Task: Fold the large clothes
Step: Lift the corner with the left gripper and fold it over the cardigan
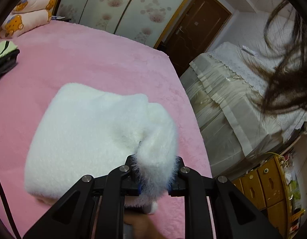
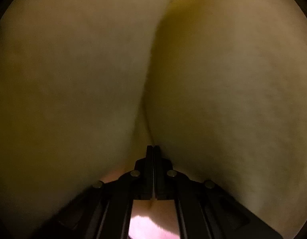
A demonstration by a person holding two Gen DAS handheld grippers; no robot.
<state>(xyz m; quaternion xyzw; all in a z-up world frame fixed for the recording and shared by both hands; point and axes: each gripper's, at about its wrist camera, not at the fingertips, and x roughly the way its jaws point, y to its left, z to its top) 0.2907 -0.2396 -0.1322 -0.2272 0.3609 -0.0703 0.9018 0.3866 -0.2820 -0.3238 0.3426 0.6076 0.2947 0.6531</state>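
Pink bed [image 1: 93,59] up front, flowered wardrobe doors [image 1: 121,4] behind, a brown door [image 1: 195,29] to the right, then a cream-covered bed [image 1: 223,99] and a yellow cabinet [image 1: 259,185].

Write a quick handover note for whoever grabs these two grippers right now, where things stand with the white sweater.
Left gripper: clamped on a bunched fluffy edge of the white sweater.
Right gripper: jaws shut, buried under pale fabric that fills its whole view; whether it pinches that fabric cannot be told.
Sweater: lying on the pink bed cover, already folded into a compact bundle, near the bed's edge.
Other folded clothes sit at the far left.
Left to do: lay down the held edge, release, smooth the bundle.
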